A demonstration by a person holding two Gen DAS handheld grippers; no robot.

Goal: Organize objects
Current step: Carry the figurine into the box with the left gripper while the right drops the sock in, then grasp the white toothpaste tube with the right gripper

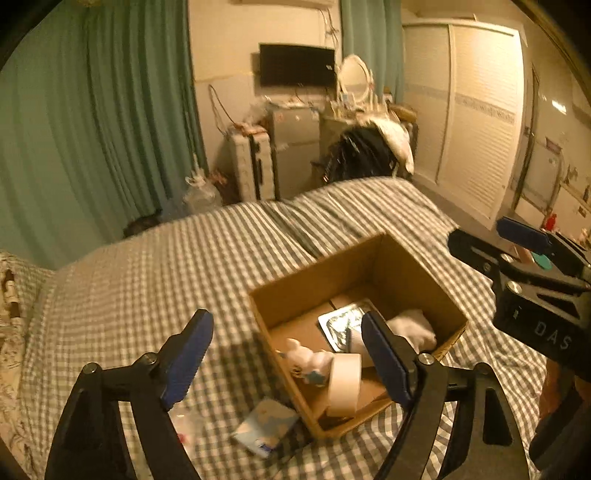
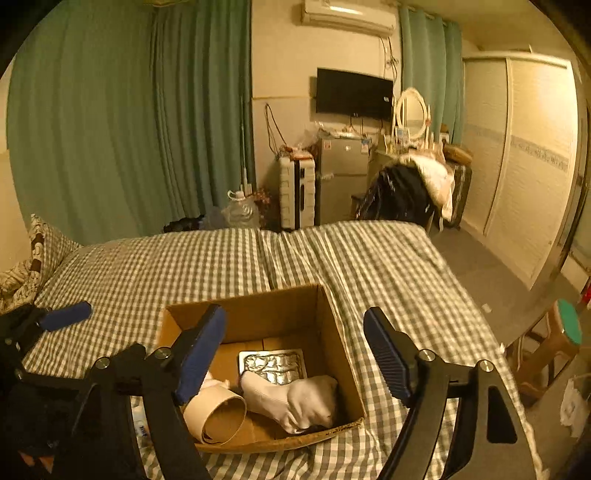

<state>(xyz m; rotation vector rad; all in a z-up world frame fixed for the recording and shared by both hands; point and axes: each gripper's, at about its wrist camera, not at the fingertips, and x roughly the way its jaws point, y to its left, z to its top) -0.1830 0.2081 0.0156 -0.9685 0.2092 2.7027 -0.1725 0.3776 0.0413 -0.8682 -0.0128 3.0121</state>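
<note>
Left wrist view
Left gripper: held above the bed, jaws spread wide, nothing gripped between the blue pads.
Cardboard box: set open on the checked bedsheet, just ahead of the gripper and to its right.
Box contents: a foil blister pack is seen on the floor of the box, a white sock beside it, a tape roll standing on edge at the near wall, a small white figure touching the roll.
Outside the box: a light blue packet is left on the sheet just beside the near corner; its print is too blurred to be read.
Right gripper: caught at the right edge; the letters "DAS" are read on its black body; whether its jaws are apart cannot be told here.

Right wrist view
Right gripper: poised over the box, jaws parted, nothing clamped.
Box contents: the sock is seen lying partly over the blister pack; the tape roll is tipped at the near left.
Left gripper: only one blue fingertip is shown at the left edge.
Background: a dark television is mounted on the wall, an air conditioner above it; no writing is legible on either.
</note>
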